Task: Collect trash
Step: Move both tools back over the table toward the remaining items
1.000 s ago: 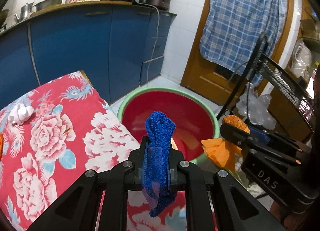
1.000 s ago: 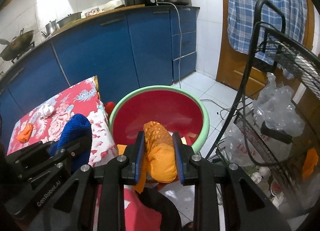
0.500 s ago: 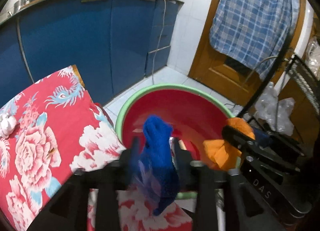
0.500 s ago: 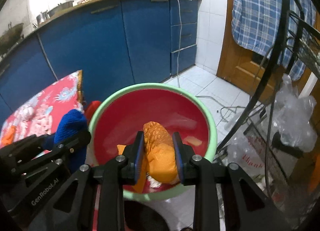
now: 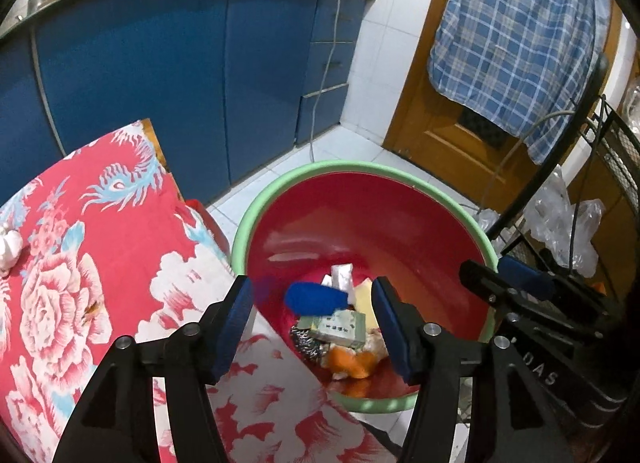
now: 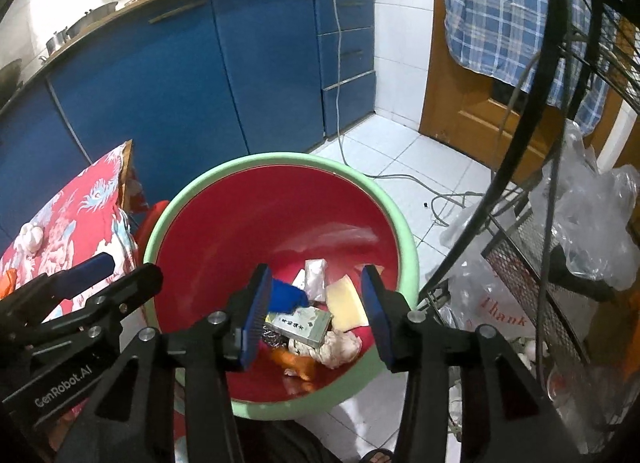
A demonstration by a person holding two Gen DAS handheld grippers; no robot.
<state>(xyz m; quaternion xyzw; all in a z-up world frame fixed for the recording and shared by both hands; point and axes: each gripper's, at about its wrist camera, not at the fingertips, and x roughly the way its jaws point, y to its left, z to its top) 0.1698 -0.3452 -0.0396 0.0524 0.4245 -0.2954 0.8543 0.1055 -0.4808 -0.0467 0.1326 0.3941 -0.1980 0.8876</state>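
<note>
At the left of the frame lies the flowered surface (image 5: 80, 263). The left claw (image 5: 312, 323) has just been opening and stands wide over the red bin (image 5: 360, 171), holding nothing; the blue rag (image 5: 316, 297) lies below, between its pads. The right claw (image 6: 316, 315), also just opening, is empty above the orange scrap (image 6: 298, 363) among the trash.

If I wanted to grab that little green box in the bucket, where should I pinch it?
Probably from above, across its two long sides. The green box lies flat on top of the pile in the red bucket, so its narrow width should fit between the jaws. The blue scrubber sits close beside one end, so aim for the middle.
</note>
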